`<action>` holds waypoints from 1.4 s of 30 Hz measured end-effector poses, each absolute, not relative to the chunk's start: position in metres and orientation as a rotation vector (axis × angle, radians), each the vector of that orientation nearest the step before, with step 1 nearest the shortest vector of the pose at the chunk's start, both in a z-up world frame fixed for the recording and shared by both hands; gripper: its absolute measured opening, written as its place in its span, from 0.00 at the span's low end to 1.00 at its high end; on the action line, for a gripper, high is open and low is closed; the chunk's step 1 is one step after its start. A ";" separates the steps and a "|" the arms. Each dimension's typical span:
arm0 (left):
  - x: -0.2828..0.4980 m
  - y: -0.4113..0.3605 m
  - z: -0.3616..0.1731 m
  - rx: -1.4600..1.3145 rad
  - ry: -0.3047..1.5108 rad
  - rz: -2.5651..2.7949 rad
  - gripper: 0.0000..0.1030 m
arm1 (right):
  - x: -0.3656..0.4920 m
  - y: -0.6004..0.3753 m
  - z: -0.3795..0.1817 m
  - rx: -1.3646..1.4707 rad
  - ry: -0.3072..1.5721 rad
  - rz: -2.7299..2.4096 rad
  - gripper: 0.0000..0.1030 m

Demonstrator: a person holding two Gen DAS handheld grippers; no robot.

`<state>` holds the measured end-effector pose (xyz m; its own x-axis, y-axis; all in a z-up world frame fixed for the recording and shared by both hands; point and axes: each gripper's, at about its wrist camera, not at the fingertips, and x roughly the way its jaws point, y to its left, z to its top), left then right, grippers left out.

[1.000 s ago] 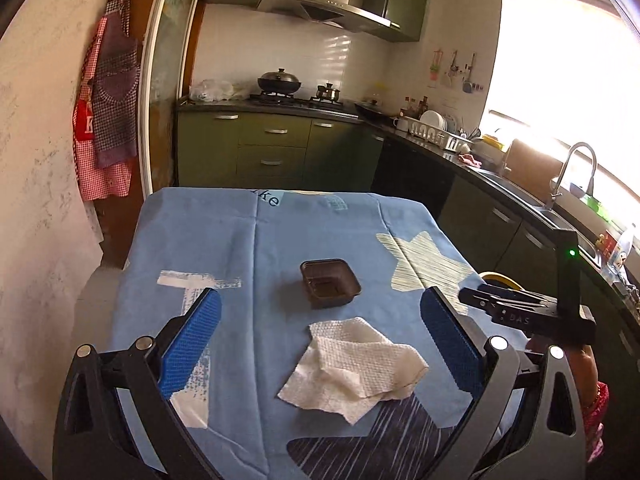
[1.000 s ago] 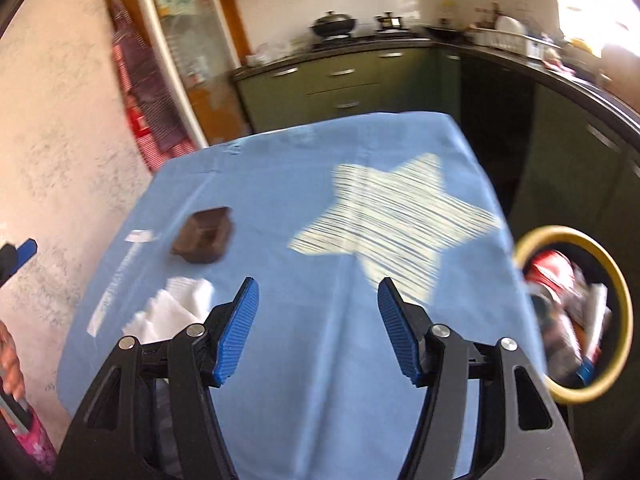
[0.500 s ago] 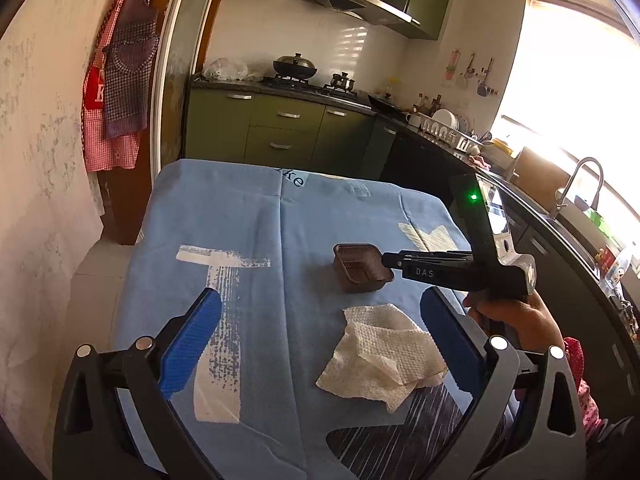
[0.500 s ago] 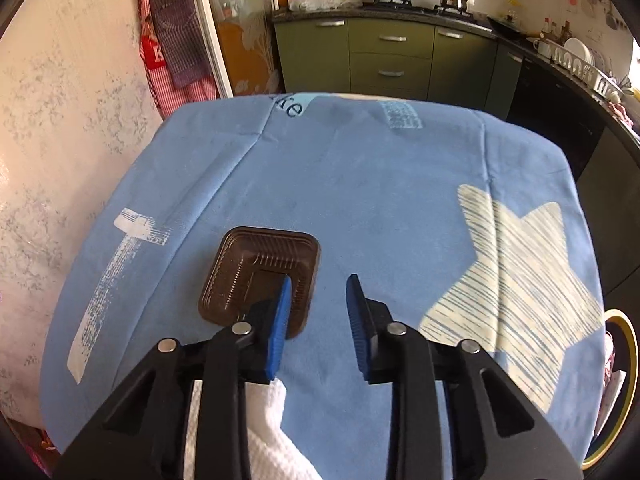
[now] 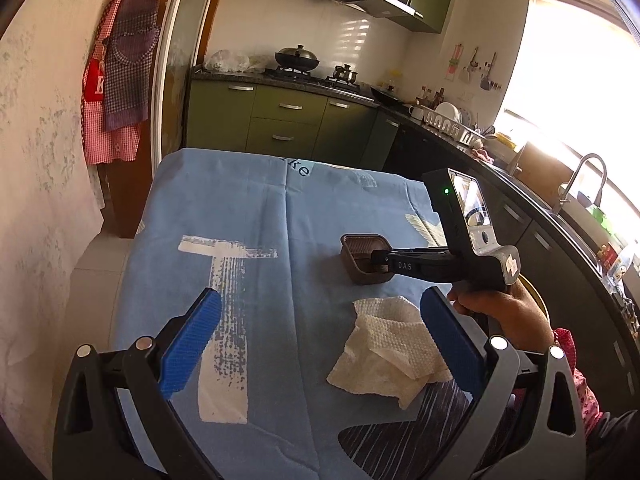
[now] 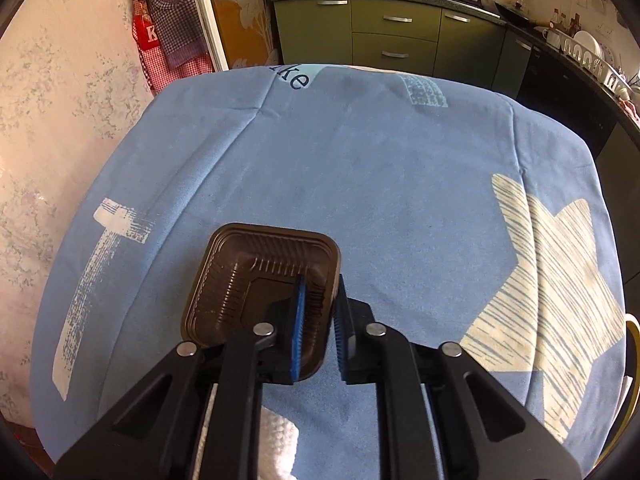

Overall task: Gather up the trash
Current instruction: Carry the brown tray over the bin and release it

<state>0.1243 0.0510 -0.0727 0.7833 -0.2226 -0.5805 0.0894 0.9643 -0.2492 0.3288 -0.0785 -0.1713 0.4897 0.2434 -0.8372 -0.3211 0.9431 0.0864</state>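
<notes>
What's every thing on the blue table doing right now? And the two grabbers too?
Brown plastic tray: upright, empty, its right wall pinched.
Right gripper: shut on the tray wall, one finger inside, one outside; jaws have just been closing.
Left gripper: open, holding nothing.
Paper towel: crumpled, lying loose on the cloth.
Blue tablecloth: spread over the table, creased.
</notes>
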 end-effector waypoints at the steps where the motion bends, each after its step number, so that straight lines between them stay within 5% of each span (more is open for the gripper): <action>1: 0.124 0.050 -0.073 -0.214 0.651 -0.171 0.95 | 0.328 -0.079 -0.171 -0.085 1.001 0.345 0.05; 21: 0.119 0.018 -0.061 -0.143 0.648 -0.209 0.95 | 0.289 -0.131 -0.135 0.027 0.883 0.332 0.04; 40: 0.138 -0.055 -0.073 -0.052 0.711 -0.318 0.95 | 0.212 -0.435 -0.152 0.354 0.789 -0.303 0.05; 42: 0.140 -0.062 -0.075 -0.043 0.717 -0.329 0.95 | 0.212 -0.460 -0.164 0.371 0.792 -0.367 0.14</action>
<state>0.1401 -0.0622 -0.0746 0.7049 -0.3108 -0.6376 0.2814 0.9477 -0.1508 0.2123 -0.4603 -0.1640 0.6467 -0.1780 -0.7417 0.4506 0.8737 0.1832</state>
